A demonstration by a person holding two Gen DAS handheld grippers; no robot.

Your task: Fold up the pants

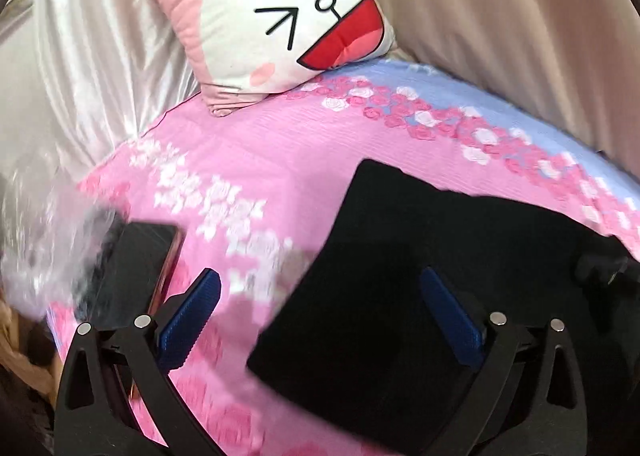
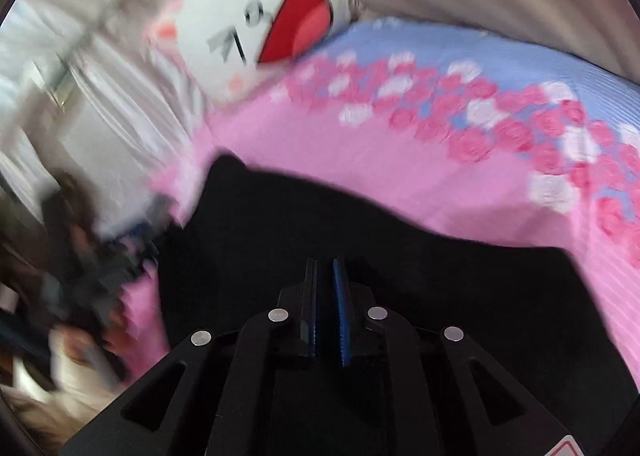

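The pants [image 1: 400, 296] are black and lie folded into a flat slab on the bed, their near left edge straight and their far corner at about 12 o'clock from my left hand-held gripper [image 1: 320, 320]. The cloth is so dark that I can make out no seams or creases. My left hand-held gripper hangs spread wide, one blue pad over the bedspread at 9 o'clock, the other over the pants at 3 o'clock, gripping nothing. In the right wrist view the pants [image 2: 360, 223] fill the lower middle, and my right hand-held gripper [image 2: 325, 268] has its fingers drawn nearly together with only a thin slit between them; whether any cloth sits in that slit I cannot tell.

The bedspread [image 1: 256, 159] under the pants is pink with white and deep pink flowers, turning pale blue toward 1 o'clock. A cat-face cushion [image 1: 276, 23] rests on the bed's far edge at 11 o'clock, well apart from the pants. A phone [image 1: 132, 268] with a reddish rim lies at 9 o'clock near the bed's left edge, beside crinkled clear plastic [image 1: 44, 248]. Shiny pale curtains [image 1: 80, 55] hang behind at 10 o'clock.

Bare bedspread shows between the pants and the cushion, and between the pants and the phone
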